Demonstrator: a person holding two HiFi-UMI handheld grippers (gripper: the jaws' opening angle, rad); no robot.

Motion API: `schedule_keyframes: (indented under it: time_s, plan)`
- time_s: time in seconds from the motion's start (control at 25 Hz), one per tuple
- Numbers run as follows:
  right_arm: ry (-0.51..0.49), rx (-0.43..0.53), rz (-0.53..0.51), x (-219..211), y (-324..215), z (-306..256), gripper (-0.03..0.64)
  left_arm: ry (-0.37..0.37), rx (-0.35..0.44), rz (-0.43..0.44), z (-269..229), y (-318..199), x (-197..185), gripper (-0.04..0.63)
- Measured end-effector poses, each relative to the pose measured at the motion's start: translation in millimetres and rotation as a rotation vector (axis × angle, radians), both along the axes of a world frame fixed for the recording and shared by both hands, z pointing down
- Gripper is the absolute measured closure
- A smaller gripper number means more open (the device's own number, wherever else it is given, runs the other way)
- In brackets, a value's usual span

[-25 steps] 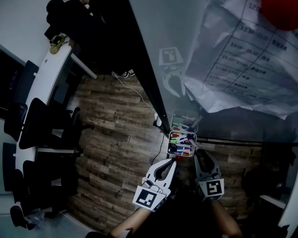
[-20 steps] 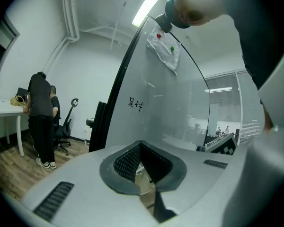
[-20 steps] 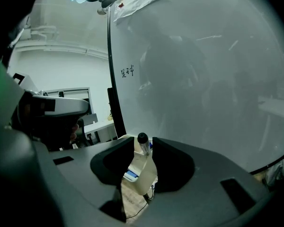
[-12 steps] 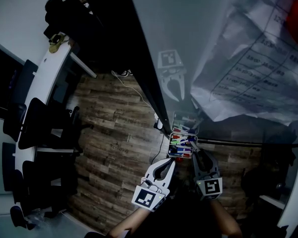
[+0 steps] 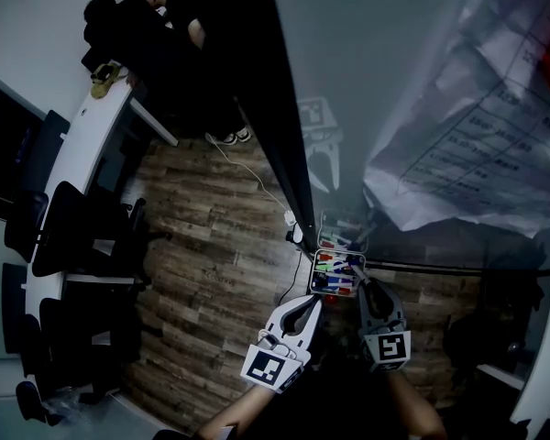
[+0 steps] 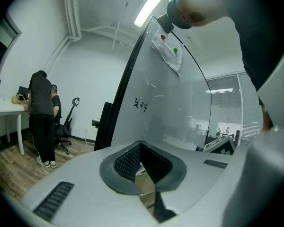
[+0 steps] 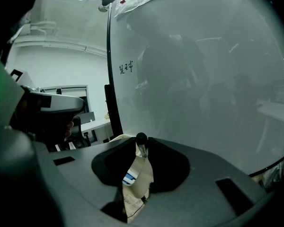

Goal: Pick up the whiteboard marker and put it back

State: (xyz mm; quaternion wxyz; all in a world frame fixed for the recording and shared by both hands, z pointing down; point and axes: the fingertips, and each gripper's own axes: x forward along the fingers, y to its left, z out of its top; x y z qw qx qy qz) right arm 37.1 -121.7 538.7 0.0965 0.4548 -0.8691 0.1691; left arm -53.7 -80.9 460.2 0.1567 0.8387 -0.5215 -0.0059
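Observation:
A small clear box (image 5: pixel 314 266) of coloured markers hangs at the foot of the whiteboard (image 5: pixel 376 90). My right gripper (image 5: pixel 364 285) sits just right of the box and is shut on a whiteboard marker. In the right gripper view that marker (image 7: pixel 137 173) has a white body and a black tip, which pokes out between the jaws of the gripper (image 7: pixel 141 144) toward the board. My left gripper (image 5: pixel 306 308) hovers below the box's left side. It is shut (image 6: pixel 141 144) with nothing in it.
Printed paper sheets (image 5: pixel 495 145) hang on the board at upper right. A long white desk (image 5: pixel 73 154) with black office chairs (image 5: pixel 73 236) runs along the left. Two people (image 5: pixel 156 26) stand at its far end. A cable (image 5: pixel 257 180) trails over the wooden floor.
The head view has swung slightly, shifting the board and paper. Both grippers hold nearly the same places beside the box, the right still gripping the marker.

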Motion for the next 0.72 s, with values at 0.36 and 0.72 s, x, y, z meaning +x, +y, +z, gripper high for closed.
schedule_keyframes:
  time_s: [0.36, 0.72]
  plan:
    - [0.009, 0.033, 0.010, 4.8, -0.7, -2.9, 0.534, -0.010, 0.011, 0.002, 1.9, 4.3, -1.8, 0.589]
    - [0.022, 0.025, 0.019, 9.0, 4.0, -5.0, 0.534, -0.005, 0.019, -0.009, -1.3, 9.6, -2.3, 0.589]
